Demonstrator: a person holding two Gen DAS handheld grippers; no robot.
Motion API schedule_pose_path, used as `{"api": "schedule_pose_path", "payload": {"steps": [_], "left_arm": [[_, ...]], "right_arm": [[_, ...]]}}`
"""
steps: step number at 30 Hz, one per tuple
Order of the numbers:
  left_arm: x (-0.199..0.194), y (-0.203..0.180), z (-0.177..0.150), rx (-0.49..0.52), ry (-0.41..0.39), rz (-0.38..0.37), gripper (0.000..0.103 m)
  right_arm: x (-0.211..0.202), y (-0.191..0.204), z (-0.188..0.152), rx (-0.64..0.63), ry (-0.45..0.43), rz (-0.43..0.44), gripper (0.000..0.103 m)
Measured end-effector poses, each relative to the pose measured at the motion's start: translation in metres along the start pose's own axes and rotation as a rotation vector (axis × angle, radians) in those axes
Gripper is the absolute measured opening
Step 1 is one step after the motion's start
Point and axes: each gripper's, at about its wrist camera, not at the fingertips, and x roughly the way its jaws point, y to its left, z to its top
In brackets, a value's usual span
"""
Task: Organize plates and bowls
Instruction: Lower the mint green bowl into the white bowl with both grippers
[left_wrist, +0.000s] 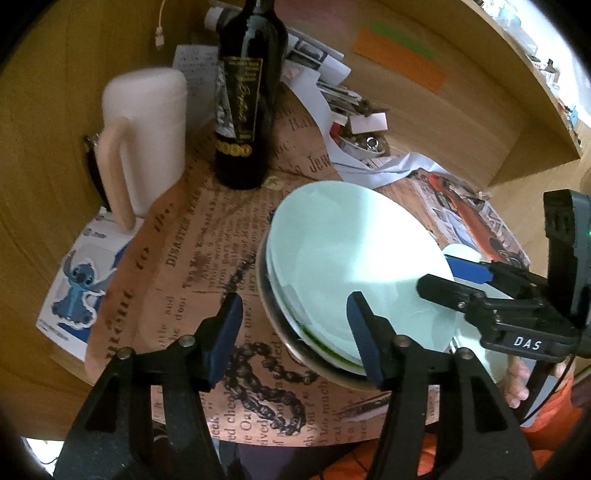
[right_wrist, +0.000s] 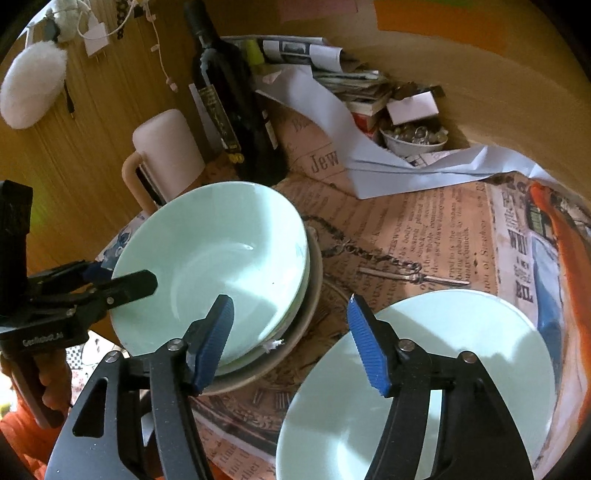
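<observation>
**Ana:** Left wrist view first: where do the dishes stand?

**Ben:** Take the dark wine bottle (left_wrist: 246, 110) as the mark. The stack of bowls (left_wrist: 354, 266) sits just in front of it on the tabletop (left_wrist: 177, 266), a pale green bowl nested on others inside a dull grey outer one. The left hand-held gripper (left_wrist: 295, 332) hangs over the stack's near rim, its jaws apart and holding nothing.

**Ana:** And the other side?

**Ben:** The right hand-held gripper (right_wrist: 291, 336) is likewise parted and empty, between the stack and a pale green plate (right_wrist: 443, 369) that lies farther from the bottle, nearest the camera.

**Ana:** So which step is this?

**Ben:** I'd judge a bowl has just been set on the stack, and the plate is next. It's shallow, glazed and smooth, so a pinch on its thin rim is needed, squarely, or it could slip.

**Ana:** What's underneath?

**Ben:** Printed newspaper-pattern paper (right_wrist: 424, 236), matte and creased. A white handled mug (left_wrist: 144, 136) stands beside the bottle.
</observation>
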Motion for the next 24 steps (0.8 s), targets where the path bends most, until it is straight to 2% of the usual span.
{"api": "schedule_pose_path", "payload": {"steps": [7, 9, 12, 15, 24], "left_arm": [[0.01, -0.002, 0.0, -0.015, 0.05, -0.056, 0.059], [0.012, -0.003, 0.0, -0.011, 0.058, -0.063, 0.059], [0.013, -0.004, 0.001, 0.001, 0.055, -0.063, 0.058], [0.012, -0.005, 0.002, 0.005, 0.051, -0.06, 0.058], [0.012, -0.016, -0.001, 0.022, 0.024, 0.03, 0.058]], "right_arm": [[0.012, 0.002, 0.003, 0.001, 0.039, 0.021, 0.06], [0.015, 0.002, 0.003, 0.002, 0.048, 0.026, 0.057], [0.019, 0.001, 0.004, 0.012, 0.058, 0.043, 0.043], [0.023, 0.002, 0.004, 0.01, 0.061, 0.028, 0.042], [0.021, 0.009, 0.004, -0.012, 0.046, -0.024, 0.04]]}}
